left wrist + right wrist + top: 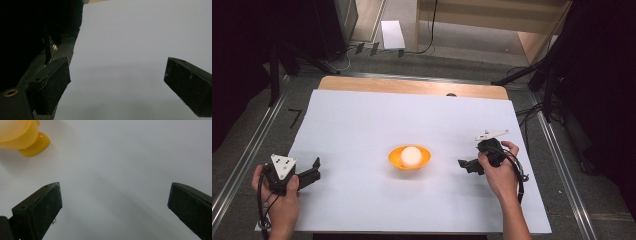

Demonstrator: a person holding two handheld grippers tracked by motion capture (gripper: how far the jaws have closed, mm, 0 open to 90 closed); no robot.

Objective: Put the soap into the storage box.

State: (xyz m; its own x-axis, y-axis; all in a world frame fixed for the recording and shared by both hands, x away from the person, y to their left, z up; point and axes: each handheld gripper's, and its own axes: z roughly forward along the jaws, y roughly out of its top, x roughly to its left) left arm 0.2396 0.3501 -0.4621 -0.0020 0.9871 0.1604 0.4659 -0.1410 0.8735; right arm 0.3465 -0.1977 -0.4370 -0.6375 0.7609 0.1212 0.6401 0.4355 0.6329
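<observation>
We find the orange bowl [409, 158], holding a white ball [411, 156], at the middle of the white sheet [362, 125]. The left gripper [314, 172] rests near the sheet's left edge, jaws spread and empty. The right gripper [464, 165] sits toward the right edge, likewise spread, clear of the bowl.

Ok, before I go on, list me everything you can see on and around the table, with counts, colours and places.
bowl: 1, orange, middle of the white sheet
ball: 1, white, sitting inside the bowl
sheet: 1, white, covering most of the table
table: 1, light wood, bare strip showing along the far edge
paper: 1, white, on the floor beyond the table
left claw: 1, black, near left edge of the sheet, jaws wide apart with nothing between
right claw: 1, black, right of the bowl, jaws wide apart with nothing between
hands: 2, left hand, right hand, each holding a claw
</observation>
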